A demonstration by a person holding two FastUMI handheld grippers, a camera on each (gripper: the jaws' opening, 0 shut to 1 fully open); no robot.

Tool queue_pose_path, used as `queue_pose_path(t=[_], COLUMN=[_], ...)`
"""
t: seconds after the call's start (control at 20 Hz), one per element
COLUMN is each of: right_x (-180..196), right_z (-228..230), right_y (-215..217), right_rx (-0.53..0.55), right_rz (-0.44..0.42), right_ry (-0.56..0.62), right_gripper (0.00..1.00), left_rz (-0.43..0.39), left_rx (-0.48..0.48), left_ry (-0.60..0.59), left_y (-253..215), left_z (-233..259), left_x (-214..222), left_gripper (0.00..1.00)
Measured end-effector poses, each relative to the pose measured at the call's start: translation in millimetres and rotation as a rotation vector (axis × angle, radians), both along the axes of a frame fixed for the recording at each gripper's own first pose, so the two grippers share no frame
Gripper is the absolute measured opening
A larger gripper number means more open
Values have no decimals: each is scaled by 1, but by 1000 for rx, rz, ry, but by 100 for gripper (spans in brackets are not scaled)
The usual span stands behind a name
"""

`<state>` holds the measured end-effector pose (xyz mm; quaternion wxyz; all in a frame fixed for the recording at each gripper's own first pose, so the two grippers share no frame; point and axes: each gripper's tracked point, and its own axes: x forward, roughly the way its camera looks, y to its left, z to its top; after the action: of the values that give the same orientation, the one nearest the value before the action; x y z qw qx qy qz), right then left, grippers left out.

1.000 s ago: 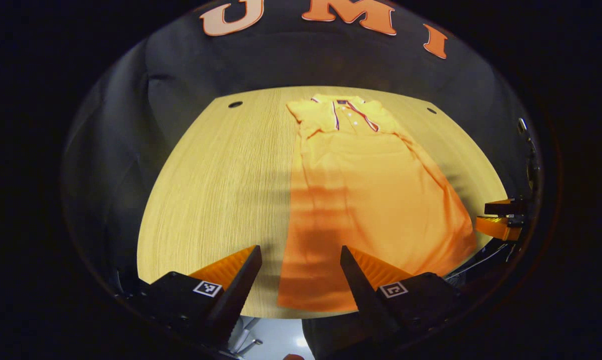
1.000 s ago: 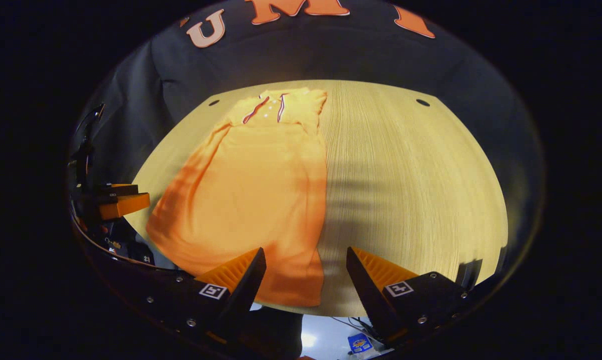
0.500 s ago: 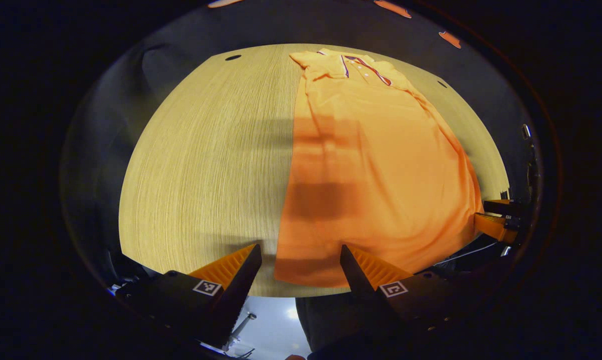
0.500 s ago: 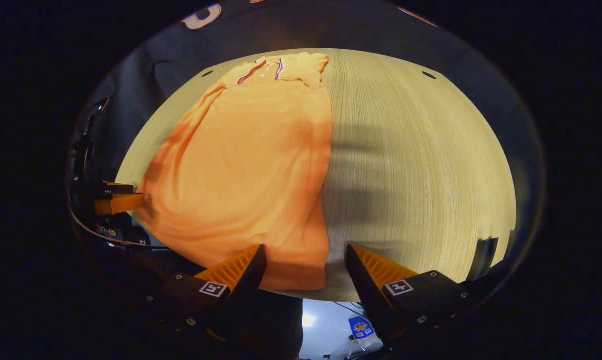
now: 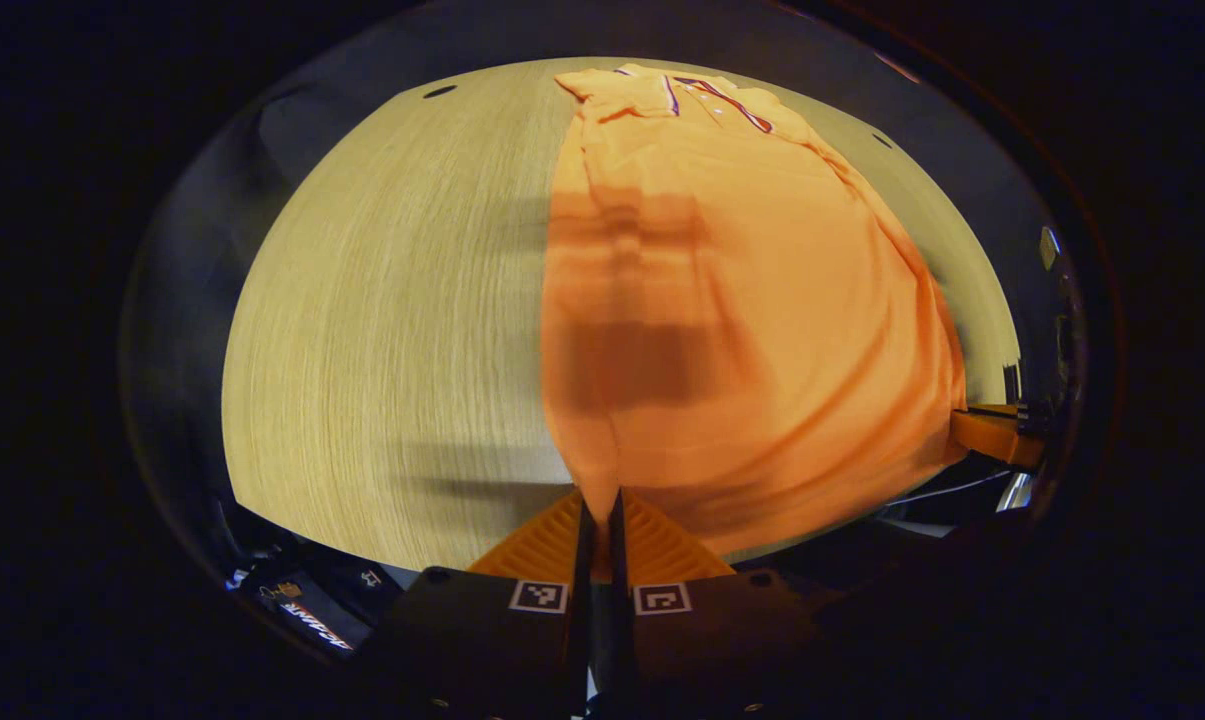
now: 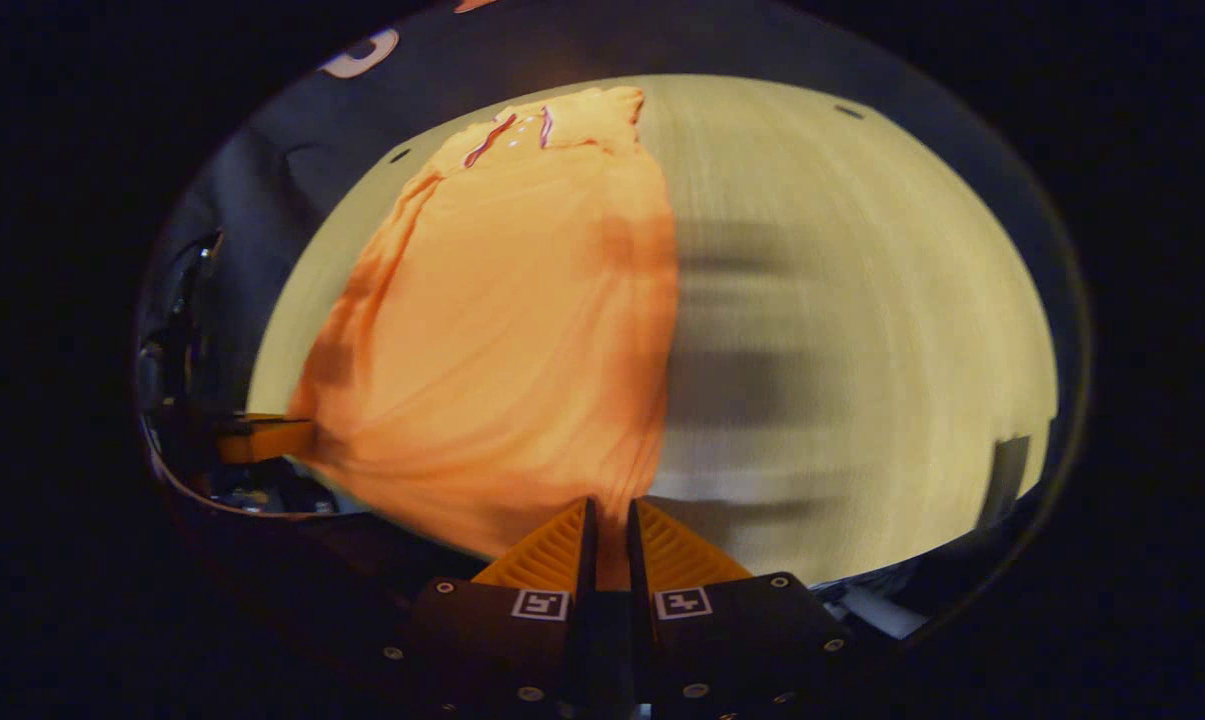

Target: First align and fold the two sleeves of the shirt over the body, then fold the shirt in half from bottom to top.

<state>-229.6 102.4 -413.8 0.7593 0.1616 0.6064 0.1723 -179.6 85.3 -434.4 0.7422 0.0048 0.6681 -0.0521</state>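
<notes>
An orange polo shirt (image 5: 742,290) lies lengthwise on the wooden table (image 5: 382,300), collar at the far end, sleeves folded in over the body. In the left gripper view my left gripper (image 5: 599,505) is shut on the shirt's near left hem corner, and the cloth rises in a ridge toward it. In the right gripper view my right gripper (image 6: 607,510) is shut on the near right hem corner of the shirt (image 6: 502,310). Each view also shows the other gripper off to the side: the right gripper (image 5: 997,435) and the left gripper (image 6: 262,437), both at the hem.
Bare table (image 6: 862,300) stretches beside the shirt on both sides. Small round holes (image 5: 439,91) sit near the table's far corners. The table's near edge runs just under both grippers, with floor and clutter below it.
Both grippers moved forward to the hem and went from open to shut on its two near corners. The hem now lifts slightly and wrinkles spread across the lower shirt.
</notes>
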Motion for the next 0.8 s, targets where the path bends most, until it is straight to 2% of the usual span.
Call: queue_pose_path(t=[0.05,0.1,0.15,0.3,0.4,0.5,0.8], right_x=[20,18,20,35,53,72,123], right_z=[7,6,8,26,30,46,76], right_y=[-1,3,5,12,8,14,7], right_rx=[26,37,42,115,134,228,277], right_rz=[-53,-28,-25,-39,-92,-169,-216], right_ry=[-17,3,-6,-29,-41,-31,-97], right_gripper=[10,6,6,5,5,5,5], left_rz=[12,34,52,64,76,88,21], left_rx=[-28,-46,-65,-88,-116,-151,-156], left_ry=[-18,-47,-63,-68,-101,-140,-240], left_y=[-4,-5,-5,-1,-2,-5,-3], left_z=[4,9,14,21,34,48,78], left_x=[4,7,11,21,36,55,111], left_gripper=[10,10,2,1,1,1,1])
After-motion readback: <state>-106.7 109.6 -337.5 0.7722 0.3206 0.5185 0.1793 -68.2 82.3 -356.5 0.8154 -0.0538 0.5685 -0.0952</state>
